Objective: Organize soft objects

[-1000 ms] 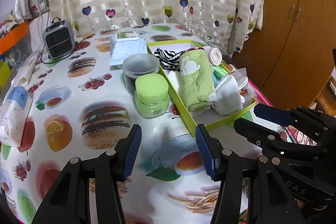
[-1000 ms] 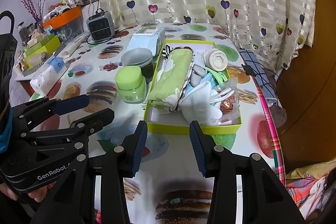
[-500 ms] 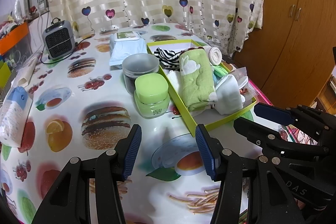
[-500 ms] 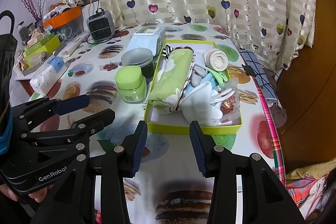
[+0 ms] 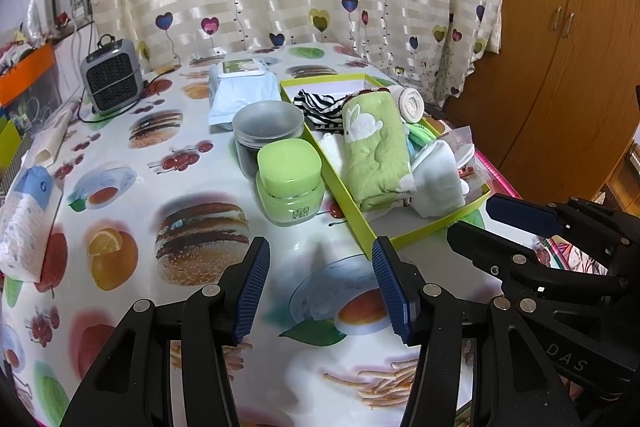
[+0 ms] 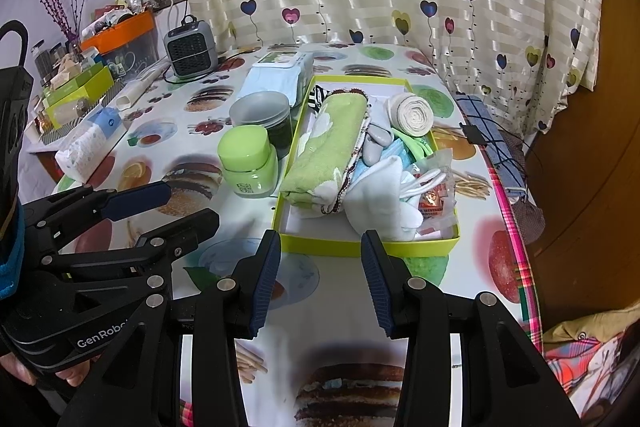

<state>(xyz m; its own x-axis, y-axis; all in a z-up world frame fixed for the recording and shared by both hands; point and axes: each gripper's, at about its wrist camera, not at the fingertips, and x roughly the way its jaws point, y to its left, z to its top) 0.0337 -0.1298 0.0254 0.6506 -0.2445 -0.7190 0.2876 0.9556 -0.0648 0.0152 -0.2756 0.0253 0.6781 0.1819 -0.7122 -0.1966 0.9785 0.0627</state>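
A lime-green shallow box (image 5: 362, 229) (image 6: 360, 247) lies on the food-print tablecloth. It holds a folded green rabbit towel (image 5: 374, 155) (image 6: 328, 151), a white cloth (image 5: 436, 179) (image 6: 384, 201), a rolled cream bandage (image 5: 412, 103) (image 6: 414, 115) and a black-and-white striped cloth (image 5: 316, 107). My left gripper (image 5: 320, 247) (image 6: 188, 205) hovers open over the table just left of the box's near corner, holding nothing. My right gripper (image 6: 321, 239) (image 5: 474, 217) is open above the box's near rim, also holding nothing.
Left of the box stand a light-green jar (image 5: 290, 179) and a grey-lidded dark jar (image 5: 268, 125). Behind them lie a wipes pack (image 5: 240, 87) and a small grey heater (image 5: 112, 75). A tissue pack (image 5: 24, 219) lies at the left edge. A wooden wardrobe (image 5: 560, 67) stands to the right.
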